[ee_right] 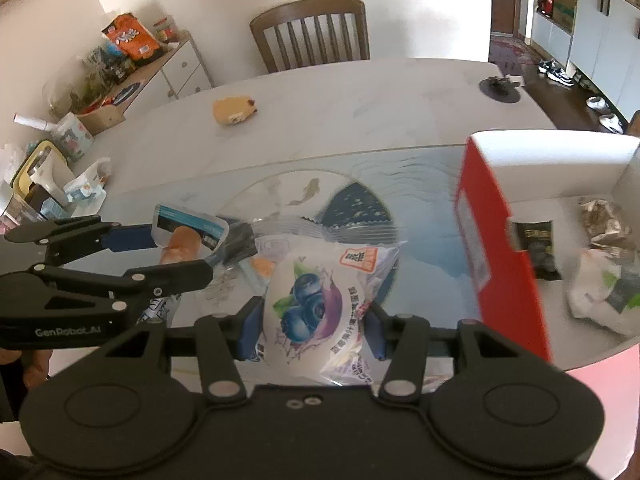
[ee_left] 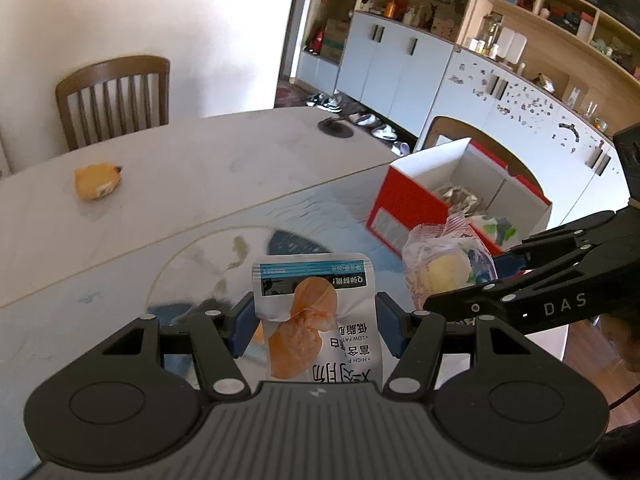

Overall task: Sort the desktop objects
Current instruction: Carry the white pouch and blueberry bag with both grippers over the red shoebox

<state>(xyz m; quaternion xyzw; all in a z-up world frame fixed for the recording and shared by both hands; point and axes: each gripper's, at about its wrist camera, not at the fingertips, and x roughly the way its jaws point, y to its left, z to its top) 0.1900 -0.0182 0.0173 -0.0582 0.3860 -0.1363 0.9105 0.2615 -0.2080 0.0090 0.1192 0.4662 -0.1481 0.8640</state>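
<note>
Left hand-held gripper (ee_left: 316, 330) pinches a chicken snack pouch (ee_left: 316, 320); right hand-held gripper (ee_right: 312, 330) pinches a blueberry bun packet (ee_right: 316, 312), both above the bench (ee_left: 180, 184). Red box (ee_left: 416, 204) holds several packets (yellow toy (ee_left: 96, 180) remains unsorted)

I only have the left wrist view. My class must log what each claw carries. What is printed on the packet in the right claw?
Observer: Blueberries. The right claw is shut on the blueberry packet.
Operator: What else is in the red box besides crumpled wrappers?
Observer: A small black packet lies just inside the red box, against its near wall.
Operator: Anything left of the table?
Observer: A low white cabinet piled with snack bags, including an orange bag.
Operator: And my left claw from there?
Observer: The left claw grips the white pouch from its sides.
</note>
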